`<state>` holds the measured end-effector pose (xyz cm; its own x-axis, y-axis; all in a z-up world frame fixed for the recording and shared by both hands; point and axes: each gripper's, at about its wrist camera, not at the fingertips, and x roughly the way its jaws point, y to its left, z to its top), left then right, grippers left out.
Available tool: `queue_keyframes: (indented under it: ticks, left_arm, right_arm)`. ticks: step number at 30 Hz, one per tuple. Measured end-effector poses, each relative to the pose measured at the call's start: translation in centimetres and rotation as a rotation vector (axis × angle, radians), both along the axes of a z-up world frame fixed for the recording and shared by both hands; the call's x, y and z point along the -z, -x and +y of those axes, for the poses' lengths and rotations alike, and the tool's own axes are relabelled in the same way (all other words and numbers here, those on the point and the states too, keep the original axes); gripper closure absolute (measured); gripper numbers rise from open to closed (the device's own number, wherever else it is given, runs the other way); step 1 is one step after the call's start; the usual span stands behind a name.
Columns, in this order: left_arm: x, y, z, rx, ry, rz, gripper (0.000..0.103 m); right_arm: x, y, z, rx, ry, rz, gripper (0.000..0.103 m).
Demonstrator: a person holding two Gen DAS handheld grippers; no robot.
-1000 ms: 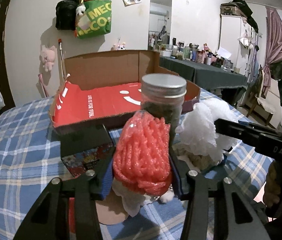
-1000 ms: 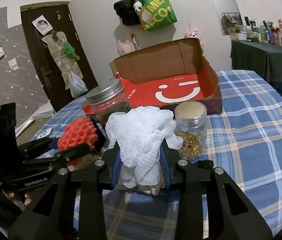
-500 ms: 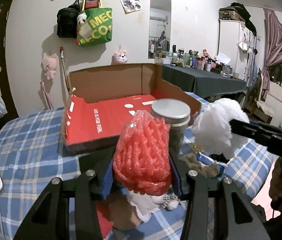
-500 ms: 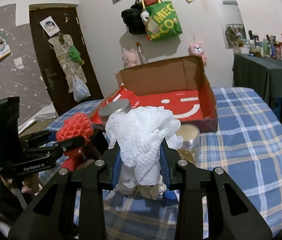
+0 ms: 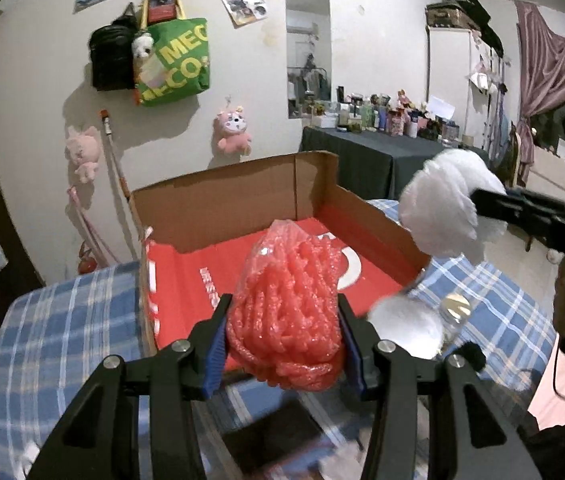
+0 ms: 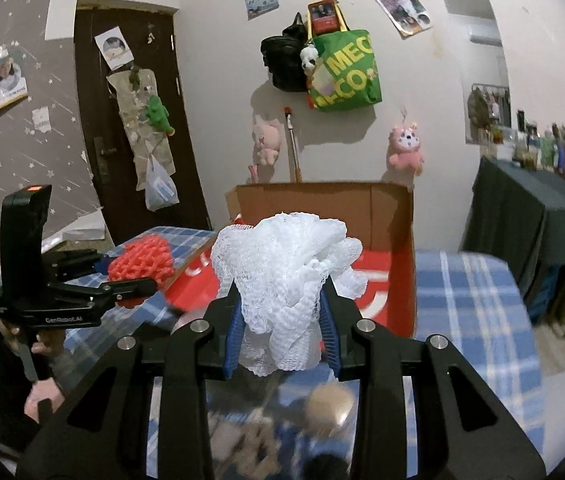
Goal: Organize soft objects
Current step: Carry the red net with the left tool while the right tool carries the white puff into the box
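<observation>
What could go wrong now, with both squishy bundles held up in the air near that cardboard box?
1. The red foam net bundle bulges well above the left gripper; being so soft, it might squeeze out and drop short of the cardboard box.
2. The white mesh puff, pinched low by the right gripper, could catch on the box wall.
3. Jars stand blurred on the table below; a lowering gripper might knock one.

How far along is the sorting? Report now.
Done: nothing visible in the cardboard box yet. In hand: left gripper clamps the red foam net; right gripper clamps the white mesh puff. Left: drop both in, presumably into the box.
</observation>
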<state>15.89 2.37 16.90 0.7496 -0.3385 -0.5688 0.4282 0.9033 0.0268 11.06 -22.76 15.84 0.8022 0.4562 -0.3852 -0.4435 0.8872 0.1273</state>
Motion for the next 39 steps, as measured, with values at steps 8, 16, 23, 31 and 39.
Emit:
queue_keyframes:
  ticks: [8,16,23,31,39]
  left_arm:
    - [0.1,-9.1,-1.2,0.017,-0.061,0.078,0.053]
    - [3.7,-18.3,-2.9,0.015,-0.112,0.202,0.053]
    - [7.3,-23.7,-3.9,-0.024,-0.147,0.293,0.053]
    - [10.4,-26.0,-3.9,-0.072,-0.171,0.343,0.052]
    - [10.5,-25.9,-3.3,-0.097,-0.177,0.352,0.051]
  right_arm:
    - [-0.9,-10.8,2.2,-0.018,0.093,0.098,0.072]
    - [2.7,-21.8,5.1,0.021,0.208,0.245,0.072]
    - [5.7,-27.9,6.2,0.061,0.243,0.357,0.072]
    - [8.6,-31.0,6.9,0.090,0.253,0.452,0.070]
    - [9.7,-31.6,6.2,0.107,0.229,0.476,0.061]
